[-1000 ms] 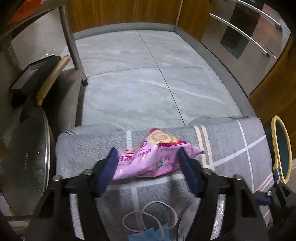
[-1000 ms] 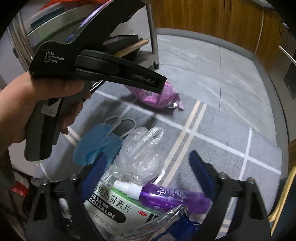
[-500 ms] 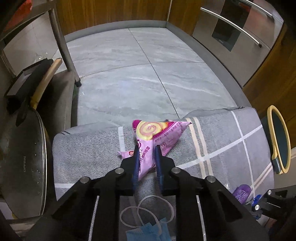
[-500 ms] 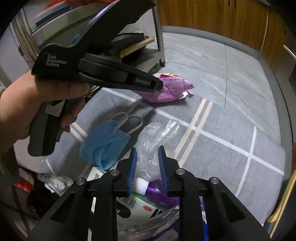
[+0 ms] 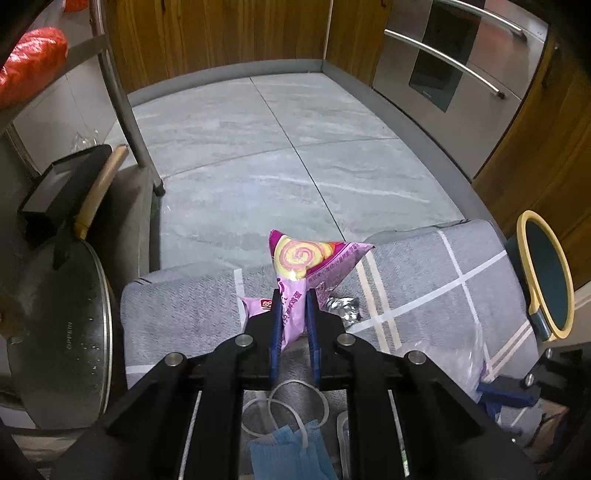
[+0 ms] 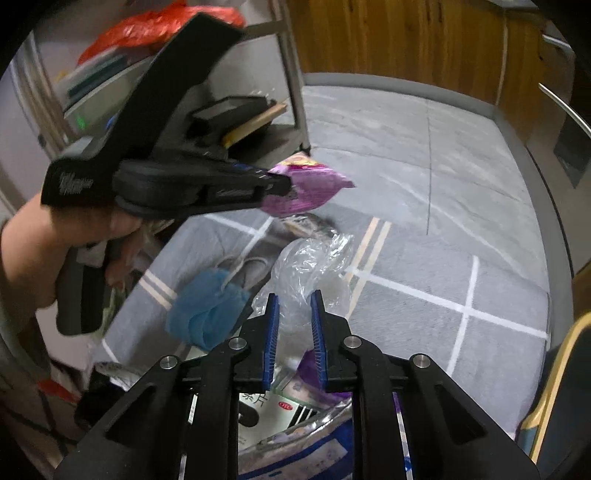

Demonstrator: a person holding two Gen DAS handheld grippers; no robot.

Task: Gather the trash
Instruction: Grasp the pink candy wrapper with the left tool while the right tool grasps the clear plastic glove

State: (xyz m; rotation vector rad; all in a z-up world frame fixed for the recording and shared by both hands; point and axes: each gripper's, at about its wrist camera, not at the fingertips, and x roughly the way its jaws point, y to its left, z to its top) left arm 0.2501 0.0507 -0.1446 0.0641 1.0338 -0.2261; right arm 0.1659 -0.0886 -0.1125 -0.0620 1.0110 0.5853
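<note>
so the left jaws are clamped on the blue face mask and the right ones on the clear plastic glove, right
Not quite. The left gripper is clamped on the pink snack wrapper, as the left wrist view shows; the blue face mask lies loose on the grey cloth. The right gripper is indeed clamped on the clear plastic glove.

A home kitchen: wooden cabinets [image 5: 221, 33], a built-in steel oven [image 5: 454, 70], a grey tiled floor [image 5: 280, 147] and a pot lid [image 5: 66, 343].
</note>
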